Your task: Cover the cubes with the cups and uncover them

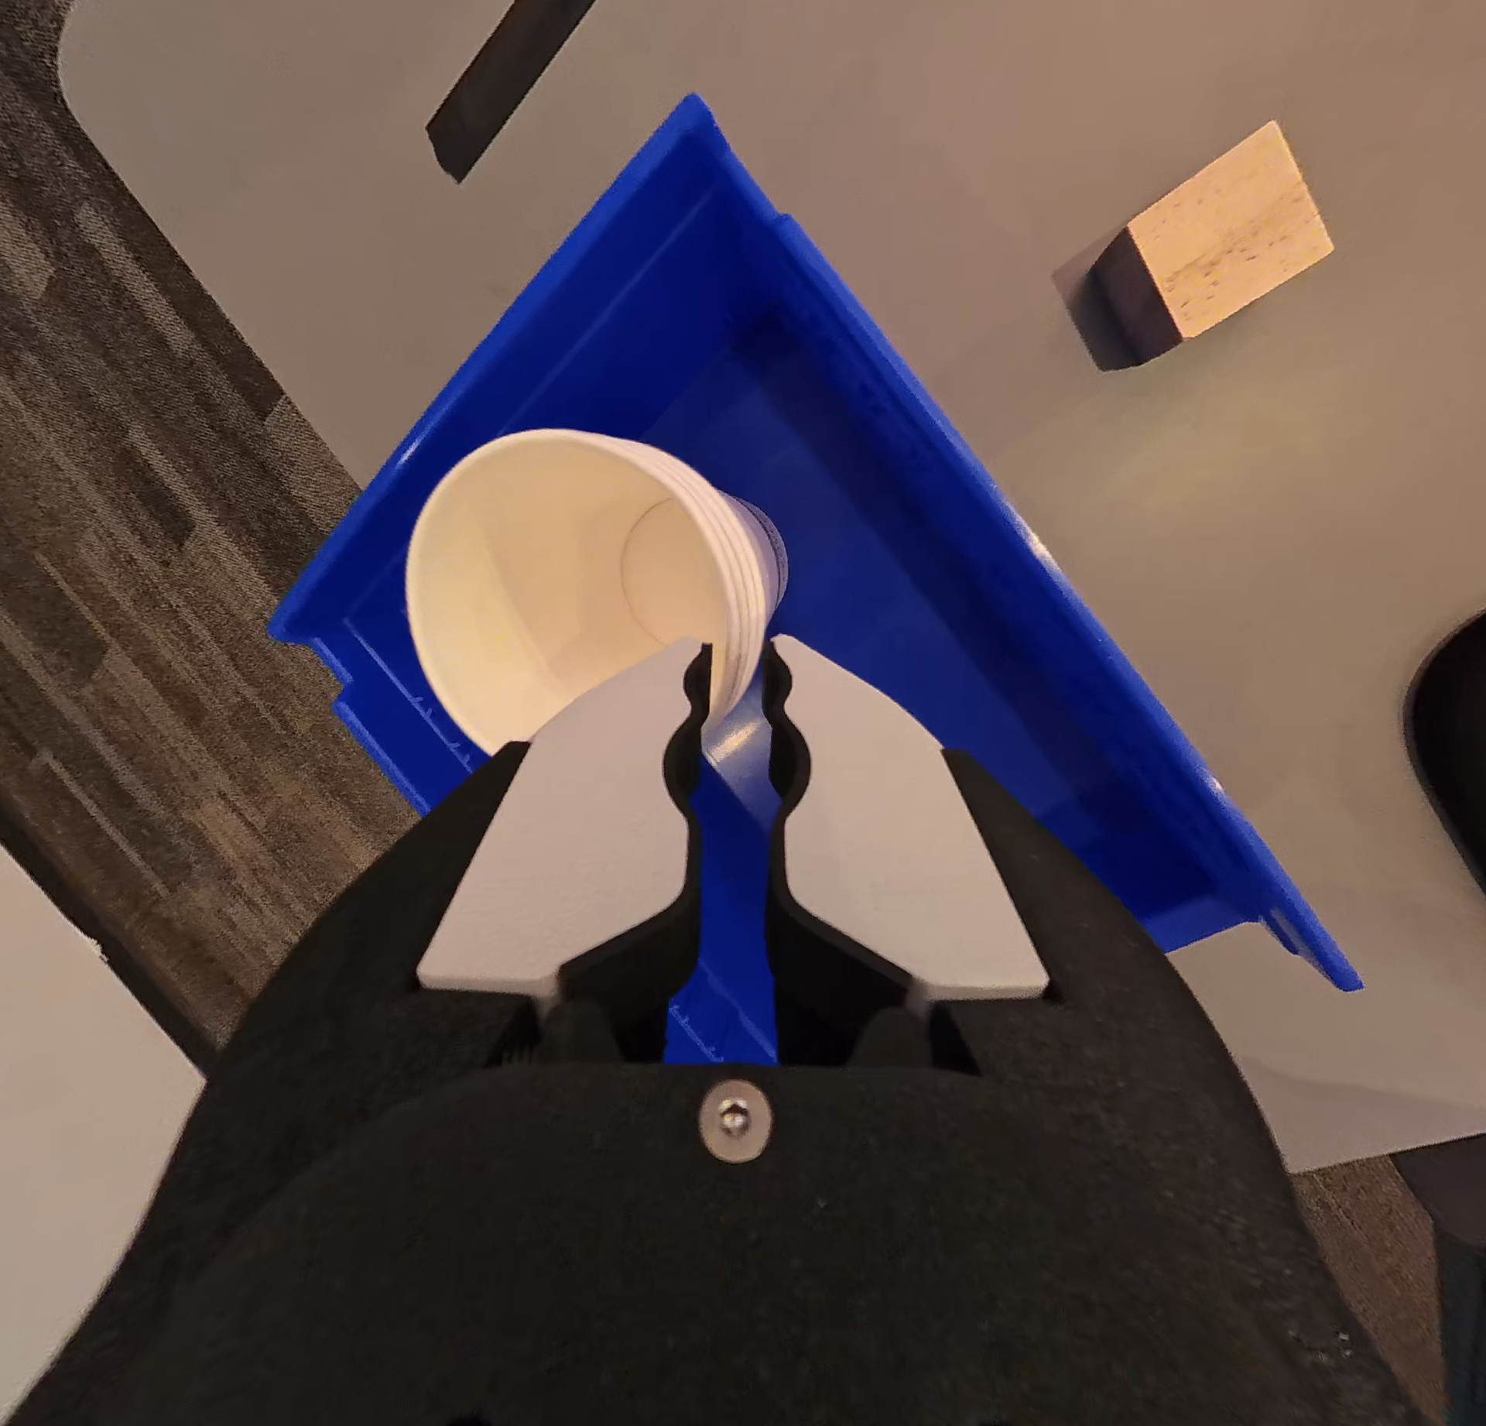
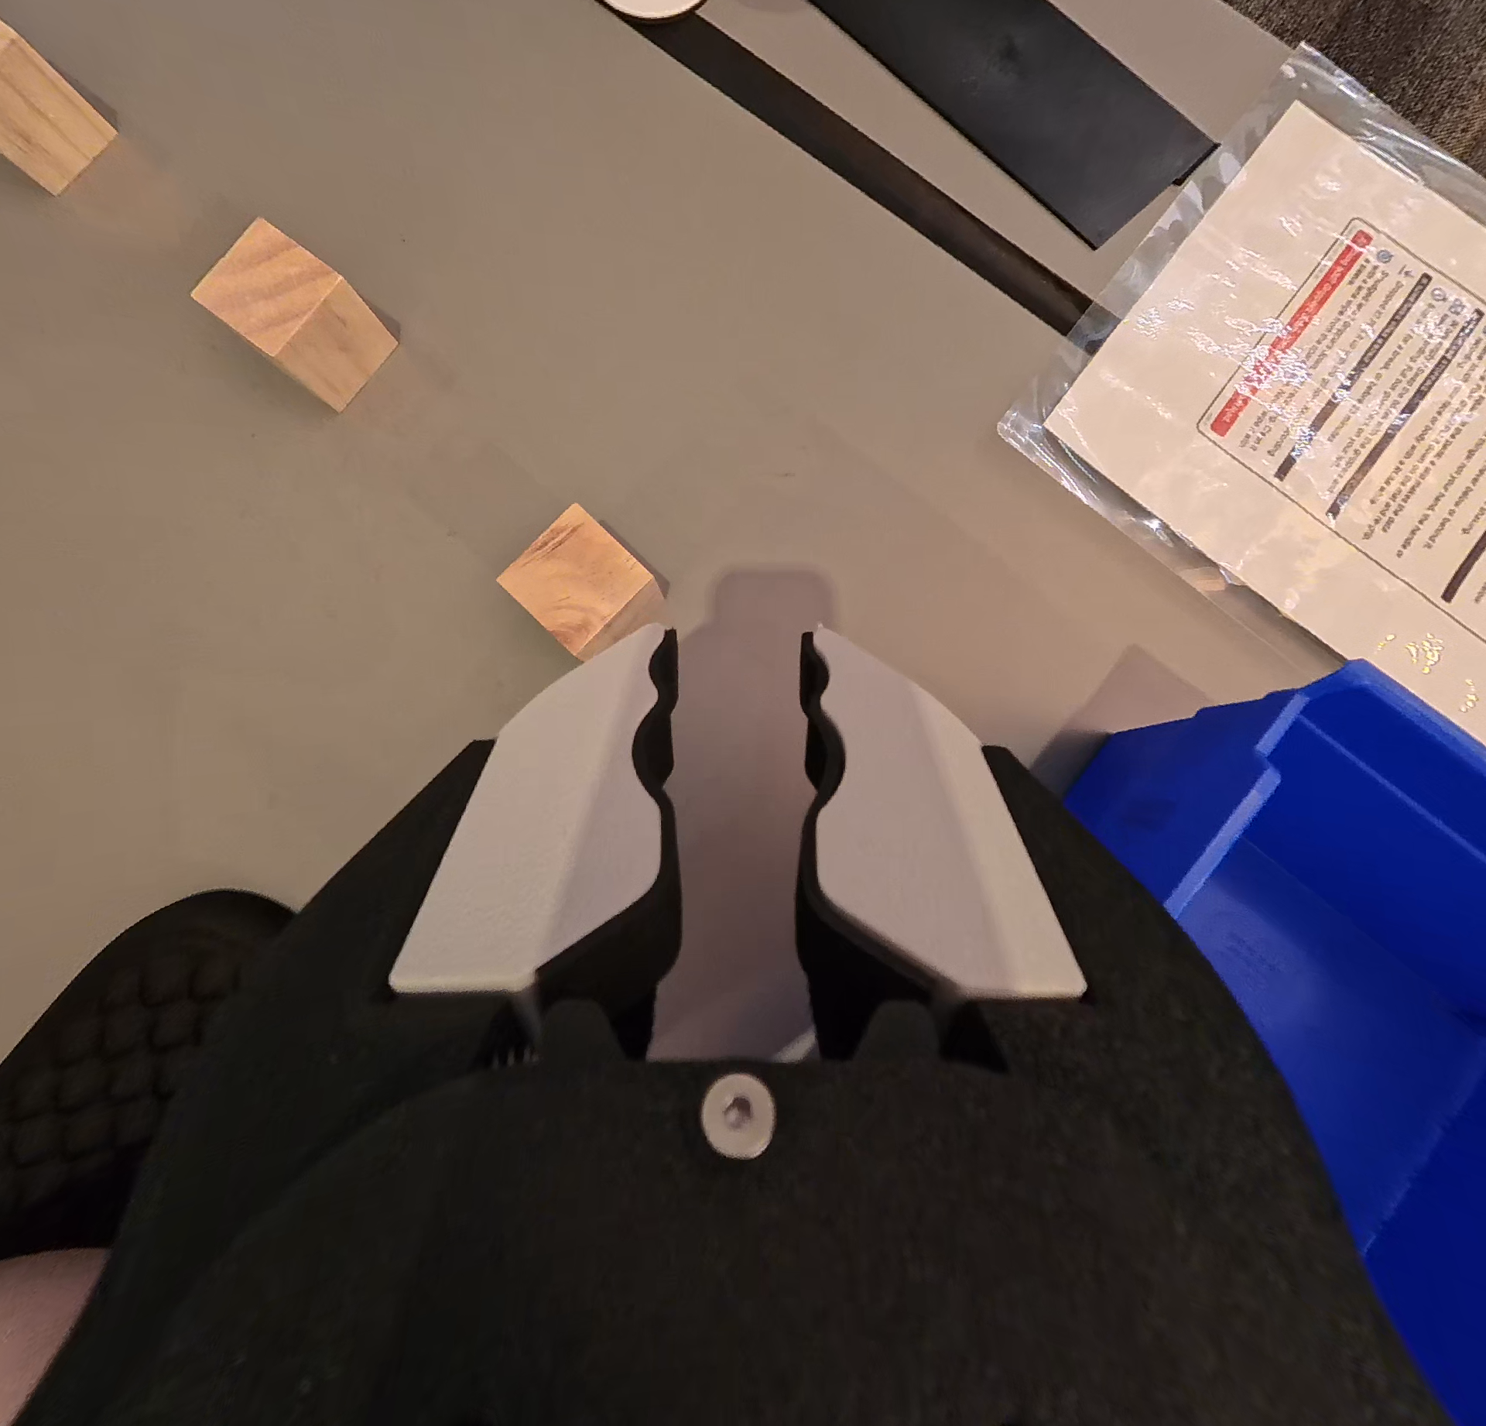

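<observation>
Over the blue plastic bin [image 1: 868, 551], the left gripper [image 1: 738, 647] pinches the rim of a nested stack of white paper cups [image 1: 579, 583], its jaws nearly together, the stack tipped on its side. The right gripper [image 2: 738, 639] hangs beside the bin [image 2: 1303, 864], jaws parted and empty. Three wooden cubes [image 2: 299, 311] sit in a row on the grey table [image 2: 563, 261], the nearest cube [image 2: 580, 577] just beside its left fingertip.

White cups [image 1: 563, 583] nest over a blue bin [image 1: 844, 503]; pale wood-grained cubes [image 2: 293, 314] sit on grey table [image 2: 563, 261].
</observation>
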{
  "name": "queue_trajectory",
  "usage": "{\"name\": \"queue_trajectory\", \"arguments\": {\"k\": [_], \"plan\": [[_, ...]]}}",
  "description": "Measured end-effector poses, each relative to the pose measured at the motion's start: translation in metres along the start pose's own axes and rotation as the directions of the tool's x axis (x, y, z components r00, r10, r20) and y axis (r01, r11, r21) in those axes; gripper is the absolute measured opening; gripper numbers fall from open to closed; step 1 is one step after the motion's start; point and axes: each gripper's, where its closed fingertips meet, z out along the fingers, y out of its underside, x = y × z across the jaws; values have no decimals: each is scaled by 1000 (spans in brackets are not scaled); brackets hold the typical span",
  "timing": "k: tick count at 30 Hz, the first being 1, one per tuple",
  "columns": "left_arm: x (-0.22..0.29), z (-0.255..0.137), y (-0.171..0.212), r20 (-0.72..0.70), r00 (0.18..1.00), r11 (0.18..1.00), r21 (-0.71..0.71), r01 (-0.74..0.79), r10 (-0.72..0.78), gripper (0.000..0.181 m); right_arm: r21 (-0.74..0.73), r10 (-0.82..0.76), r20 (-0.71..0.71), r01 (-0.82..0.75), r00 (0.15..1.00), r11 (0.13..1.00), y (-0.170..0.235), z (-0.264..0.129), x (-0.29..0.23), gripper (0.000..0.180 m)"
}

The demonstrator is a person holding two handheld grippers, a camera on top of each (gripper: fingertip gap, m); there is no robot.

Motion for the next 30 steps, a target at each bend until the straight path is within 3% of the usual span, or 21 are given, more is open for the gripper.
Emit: {"name": "queue_trajectory", "arguments": {"k": [30], "plan": [[11, 2, -4, -63, 998, 1000, -12, -2, 1, 4, -34, -1, 23, 1, 1000, 999, 4, 6, -3, 28]]}}
